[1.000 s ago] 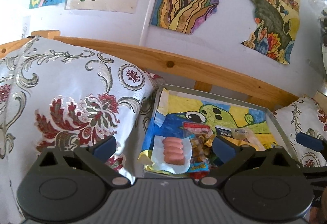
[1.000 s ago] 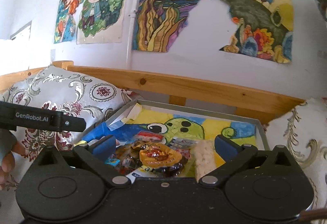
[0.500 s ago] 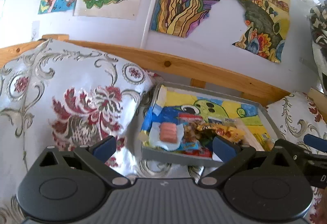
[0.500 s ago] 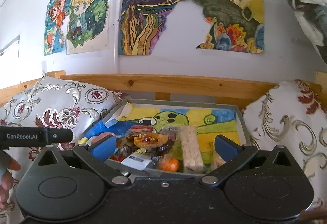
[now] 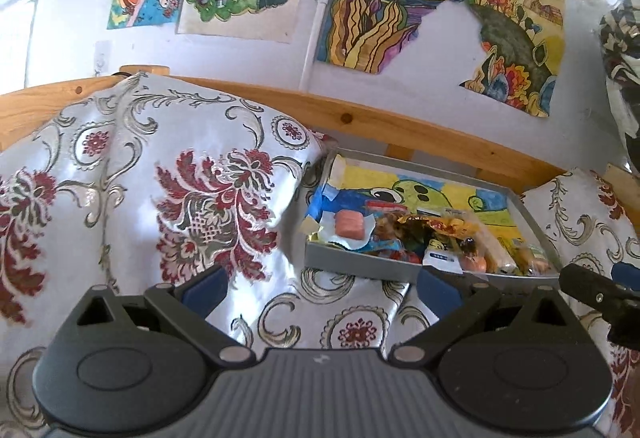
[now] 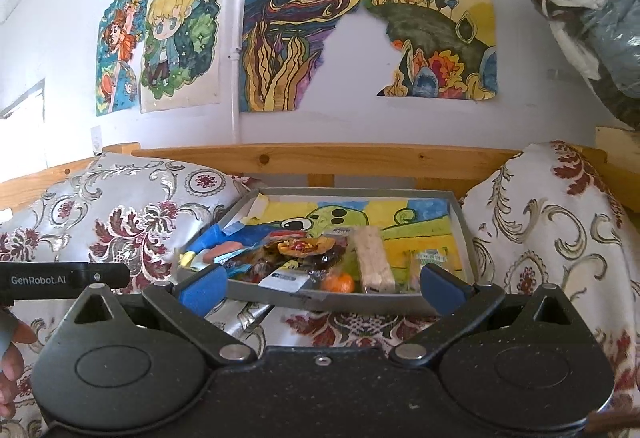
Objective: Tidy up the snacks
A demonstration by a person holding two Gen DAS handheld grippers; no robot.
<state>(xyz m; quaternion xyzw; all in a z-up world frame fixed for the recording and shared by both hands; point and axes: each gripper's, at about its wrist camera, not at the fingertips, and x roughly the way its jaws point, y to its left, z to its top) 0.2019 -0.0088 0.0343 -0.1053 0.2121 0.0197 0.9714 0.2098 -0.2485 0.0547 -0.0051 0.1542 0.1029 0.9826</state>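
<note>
A grey tray [image 6: 352, 300] lined with a colourful drawing rests on patterned fabric between two cushions. Several snacks lie along its near side: a pack of pink sausages [image 5: 350, 224], a yellow-orange wrapper [image 6: 306, 247], a pale rice bar [image 6: 374, 258], a small orange sweet [image 6: 338, 283]. My left gripper [image 5: 320, 288] is open and empty, hovering over the fabric left of and in front of the tray [image 5: 360, 265]. My right gripper [image 6: 320, 284] is open and empty, just before the tray's near wall.
A large floral cushion [image 5: 152, 182] lies left of the tray and another cushion [image 6: 548, 222] on the right. A wooden rail [image 6: 320, 162] runs behind, under a wall with drawings. The left gripper's body [image 6: 60, 280] and a hand [image 6: 10, 362] show at the right view's left edge.
Both grippers have drawn back from the tray, which now looks smaller and farther off. Both stay open and empty. The snacks have not moved.
</note>
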